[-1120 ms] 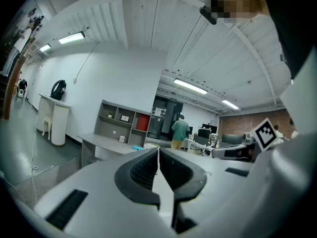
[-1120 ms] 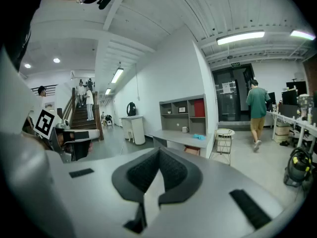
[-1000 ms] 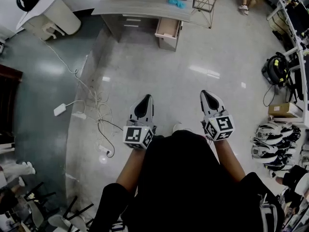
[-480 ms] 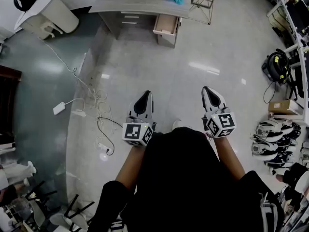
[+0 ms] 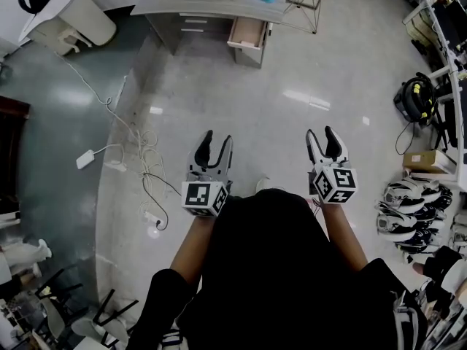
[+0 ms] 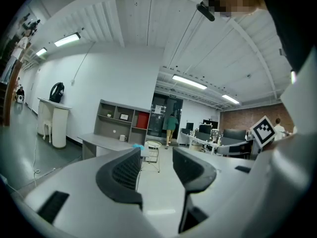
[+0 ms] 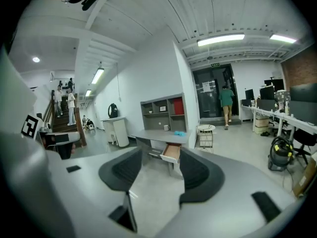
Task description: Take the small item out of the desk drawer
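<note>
With my left gripper (image 5: 218, 137) and right gripper (image 5: 321, 131) just opened and empty, I should walk up square to the open drawer (image 5: 248, 32) of the distant bench (image 5: 197, 4) before reaching.

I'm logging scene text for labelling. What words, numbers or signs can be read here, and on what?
No text is readable.
Green sign above the doorway: too small to read.
White notice on the glass door: blurred, unreadable.
Left marker cube and right marker cube: square patterns only, no letters.
</note>
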Available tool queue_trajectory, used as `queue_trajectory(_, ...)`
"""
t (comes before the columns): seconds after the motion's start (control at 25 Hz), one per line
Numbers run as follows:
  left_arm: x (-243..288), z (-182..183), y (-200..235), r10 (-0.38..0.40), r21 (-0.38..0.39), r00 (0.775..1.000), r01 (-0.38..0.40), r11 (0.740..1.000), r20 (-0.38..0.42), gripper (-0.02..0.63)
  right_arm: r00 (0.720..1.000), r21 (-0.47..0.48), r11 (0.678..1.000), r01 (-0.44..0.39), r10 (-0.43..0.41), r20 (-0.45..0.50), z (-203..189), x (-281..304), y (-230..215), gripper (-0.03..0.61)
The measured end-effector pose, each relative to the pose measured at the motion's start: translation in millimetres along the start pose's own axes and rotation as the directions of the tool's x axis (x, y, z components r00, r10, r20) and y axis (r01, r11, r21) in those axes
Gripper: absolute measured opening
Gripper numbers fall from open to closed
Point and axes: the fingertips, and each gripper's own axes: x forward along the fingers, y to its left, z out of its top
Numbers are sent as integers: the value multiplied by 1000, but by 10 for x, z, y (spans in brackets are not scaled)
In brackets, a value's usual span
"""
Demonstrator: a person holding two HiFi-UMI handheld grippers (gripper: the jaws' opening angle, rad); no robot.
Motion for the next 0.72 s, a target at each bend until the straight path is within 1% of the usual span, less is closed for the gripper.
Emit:
queue_trajectory(0.16,25,-44,-4,10,-3,1000,-10,1000,-4,218,1000,-1,1000,-6,6,-29,-104,-9,-99,266)
queue_trajectory(0.28,54,-63,-53,13,-4,1000,-13,1000,-9,227,998,8,999,-37,37,-52,-201,-12,-147,268)
queue_trajectory(0.44,66,-98,-118,30,2,1000,-30,1000,-7,228,996,16,999,-50,51,-68,-314,-26,-235,270)
queue_trajectory(0.6,88,-145,-150,53,0,999,-53,999,-3,227,996,18,998,-62,63,-61,-335,17,-335,272)
queue_trajectory(0.72,149,-198,-205,62,3,998,-62,998,-16,227,997,26,998,-65,66,-47,-312,55,-434,273)
